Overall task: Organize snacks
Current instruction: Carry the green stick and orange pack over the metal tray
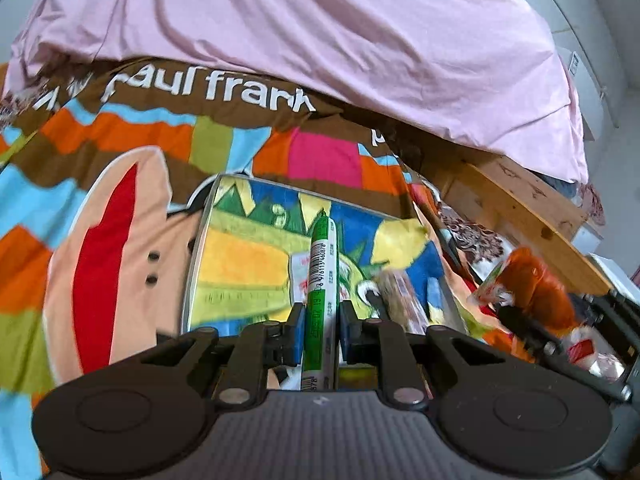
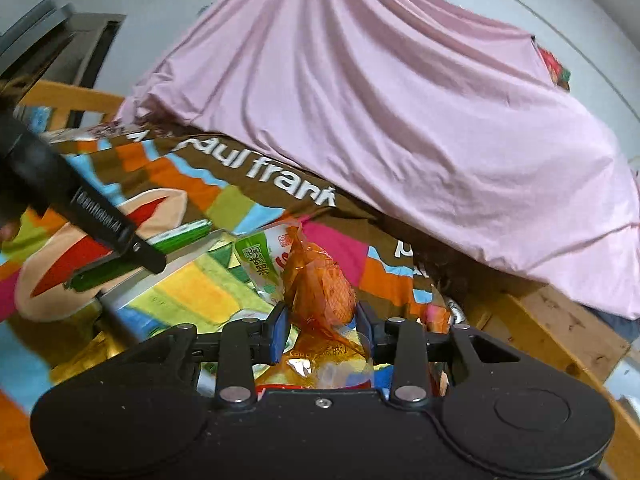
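Note:
In the left wrist view my left gripper (image 1: 320, 322) is shut on a thin green snack stick (image 1: 323, 264) with a white barcode label, which points forward over a colourful cartoon-printed tin (image 1: 244, 264). At the right edge my right gripper (image 1: 534, 322) carries an orange snack packet (image 1: 532, 280). In the right wrist view my right gripper (image 2: 322, 322) is shut on that clear orange packet (image 2: 320, 292), whose green-and-white top sticks out ahead. The left gripper (image 2: 132, 246) comes in from the left with the green stick (image 2: 182, 238) above the tin (image 2: 188, 294).
A patchwork bedspread (image 1: 120, 152) with white lettering covers the bed, and a pink sheet (image 1: 320, 32) is heaped behind it. A wooden bed frame (image 1: 516, 208) runs along the right. A brownish packet (image 1: 396, 292) lies blurred on the tin's right side.

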A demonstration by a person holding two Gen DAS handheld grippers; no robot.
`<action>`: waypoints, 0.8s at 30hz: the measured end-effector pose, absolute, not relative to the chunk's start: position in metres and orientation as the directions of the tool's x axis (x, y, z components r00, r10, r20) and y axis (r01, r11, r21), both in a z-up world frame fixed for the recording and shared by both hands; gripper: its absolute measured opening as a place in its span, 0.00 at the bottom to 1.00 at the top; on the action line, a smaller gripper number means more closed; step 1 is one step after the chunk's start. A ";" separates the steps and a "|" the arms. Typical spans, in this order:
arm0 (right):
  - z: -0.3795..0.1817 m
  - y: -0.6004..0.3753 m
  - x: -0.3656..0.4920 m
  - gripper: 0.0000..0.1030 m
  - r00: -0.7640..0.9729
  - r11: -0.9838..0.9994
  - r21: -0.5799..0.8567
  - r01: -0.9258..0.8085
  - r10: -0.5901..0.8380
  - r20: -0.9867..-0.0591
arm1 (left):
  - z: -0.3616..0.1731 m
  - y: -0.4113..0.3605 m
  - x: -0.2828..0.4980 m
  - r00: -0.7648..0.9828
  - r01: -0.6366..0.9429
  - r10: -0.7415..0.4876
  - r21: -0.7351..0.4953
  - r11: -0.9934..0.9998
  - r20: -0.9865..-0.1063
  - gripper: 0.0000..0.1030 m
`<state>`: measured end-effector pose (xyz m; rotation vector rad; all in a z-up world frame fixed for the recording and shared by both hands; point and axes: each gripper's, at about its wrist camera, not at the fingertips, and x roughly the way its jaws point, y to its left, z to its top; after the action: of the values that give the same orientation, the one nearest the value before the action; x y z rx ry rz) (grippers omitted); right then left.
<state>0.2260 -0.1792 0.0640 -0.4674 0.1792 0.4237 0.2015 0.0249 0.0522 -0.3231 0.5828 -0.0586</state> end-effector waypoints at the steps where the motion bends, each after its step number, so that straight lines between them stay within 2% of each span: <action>1: 0.063 -0.176 0.238 0.37 0.899 0.812 -0.392 -0.432 0.351 -0.264 | 0.051 0.026 0.211 0.835 -0.039 -0.140 -0.312 0.949 -0.532 0.18; 12: 0.028 -0.140 0.324 0.37 0.891 0.840 -0.335 -0.427 0.329 -0.312 | 0.008 0.043 0.307 0.825 -0.040 -0.139 -0.301 0.953 -0.548 0.18; 24: -0.020 -0.132 0.353 0.37 0.852 0.864 -0.249 -0.438 0.311 -0.421 | -0.032 0.048 0.332 0.819 -0.055 -0.106 -0.261 0.964 -0.564 0.18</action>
<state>0.3531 -0.1318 -0.0201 -0.3464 0.3798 0.4023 0.3322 0.0478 -0.0321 -0.2730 0.6128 -0.0279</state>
